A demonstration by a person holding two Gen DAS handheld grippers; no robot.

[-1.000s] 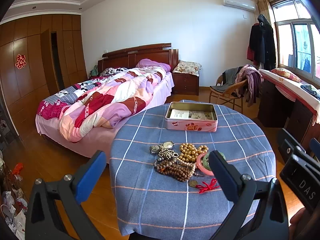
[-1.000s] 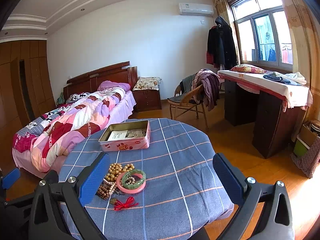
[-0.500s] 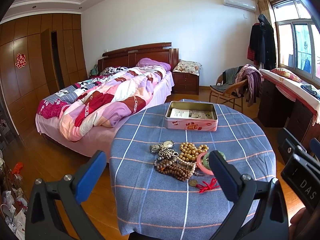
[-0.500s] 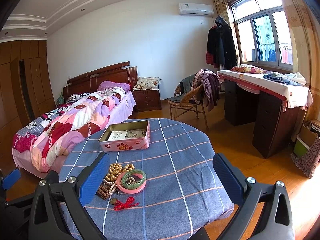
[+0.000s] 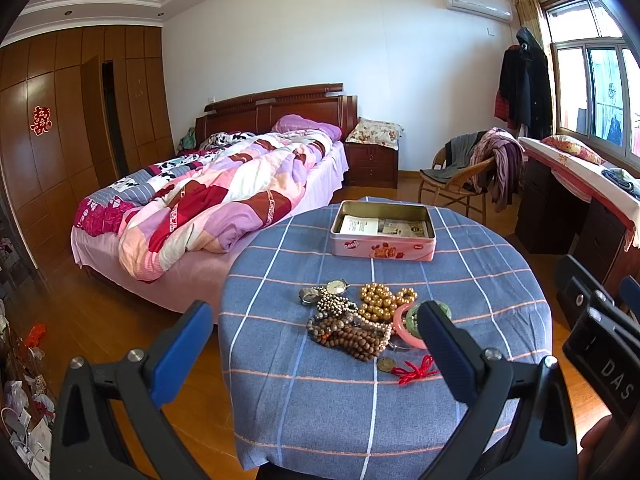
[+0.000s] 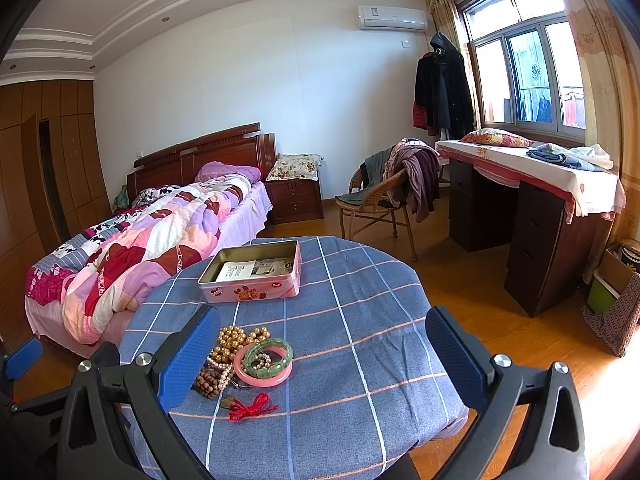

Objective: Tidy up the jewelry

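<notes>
Opening step: nothing is gathered yet. Your left gripper (image 5: 312,344) and right gripper (image 6: 320,352) hover with fingers apart and empty. The jewelry pile (image 5: 360,320) lies mid-table; the open tin (image 5: 383,231) waits beyond. Next, lower onto one piece.

Unmade bed (image 5: 224,196) with patchwork quilt, wicker chair (image 6: 372,200) — clothes draped, wall air conditioner (image 6: 392,18)

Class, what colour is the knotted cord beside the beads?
Red, clearest in the right wrist view.
</notes>
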